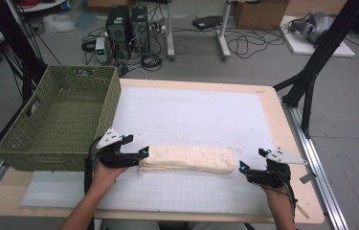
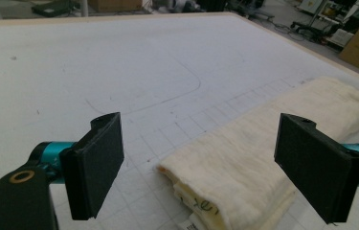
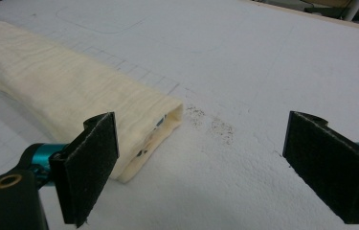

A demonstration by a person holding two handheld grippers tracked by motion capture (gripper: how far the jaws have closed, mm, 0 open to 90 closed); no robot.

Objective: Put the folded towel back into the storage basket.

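Observation:
A cream towel (image 1: 186, 159), folded into a long narrow strip, lies across the white mat near the table's front. My left gripper (image 1: 143, 153) stands open at the towel's left end. In the left gripper view the towel's end (image 2: 225, 177) with a small label lies between the wide-apart jaws, untouched. My right gripper (image 1: 250, 162) is open just right of the towel's right end. In the right gripper view that end (image 3: 134, 129) sits by the left jaw, with bare mat between the jaws.
A green woven basket (image 1: 52, 143) stands empty at the table's left, close behind my left hand. The white gridded mat (image 1: 191, 115) covers most of the wooden tabletop. Computers, cables and boxes lie on the floor beyond the far edge.

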